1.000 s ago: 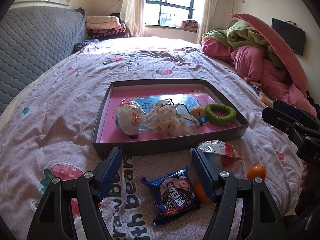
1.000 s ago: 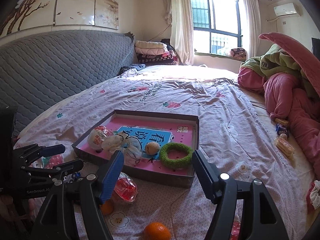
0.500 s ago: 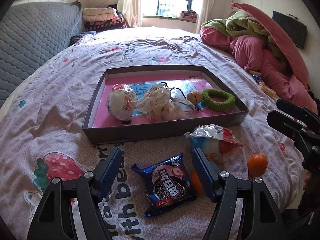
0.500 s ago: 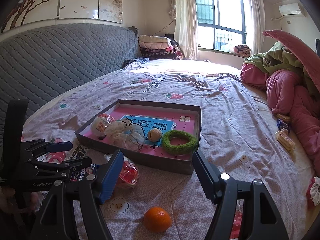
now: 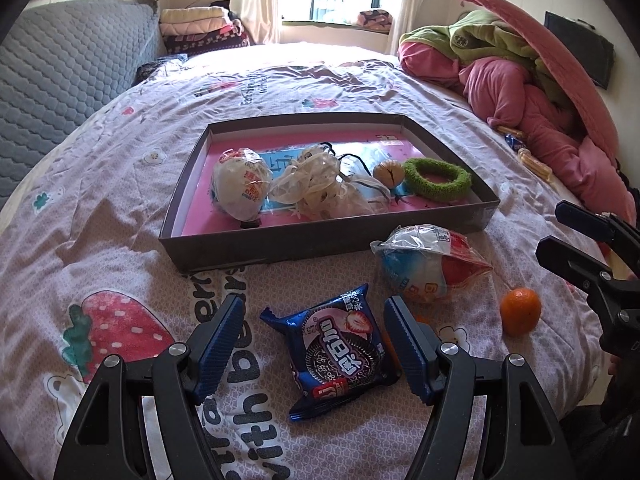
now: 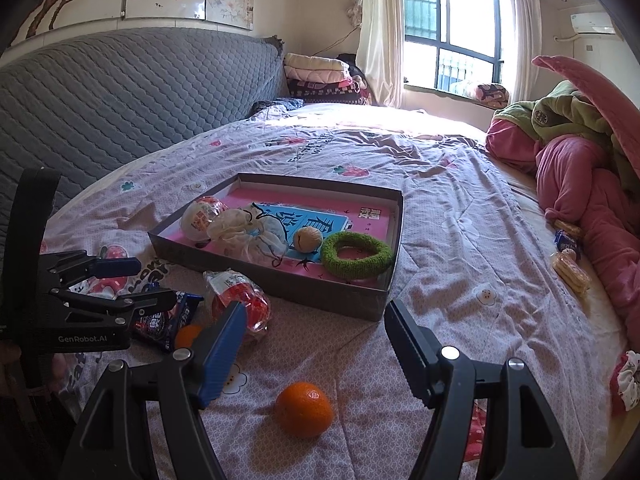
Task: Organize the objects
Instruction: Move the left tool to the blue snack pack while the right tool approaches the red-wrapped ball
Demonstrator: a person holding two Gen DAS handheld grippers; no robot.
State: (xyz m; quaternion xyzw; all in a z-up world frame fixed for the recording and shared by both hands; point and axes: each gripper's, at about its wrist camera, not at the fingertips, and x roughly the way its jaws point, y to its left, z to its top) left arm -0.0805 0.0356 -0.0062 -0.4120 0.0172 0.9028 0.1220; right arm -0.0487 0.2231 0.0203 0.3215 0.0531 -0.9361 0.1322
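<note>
Both grippers are sinking closer than a second ago, the left gripper (image 5: 314,334) hovering with fingers wide and empty astride the cookie packet (image 5: 340,346) on the bed (image 5: 120,184), the right gripper (image 6: 316,346) gaping empty above the orange (image 6: 304,409), since the box (image 5: 320,246) beyond is collecting items.

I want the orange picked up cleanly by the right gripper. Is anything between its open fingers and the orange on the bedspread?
Nothing visible is. The right gripper is open and empty, and the orange lies on bare bedspread just ahead of its fingers, apart from the red snack bag.
</note>
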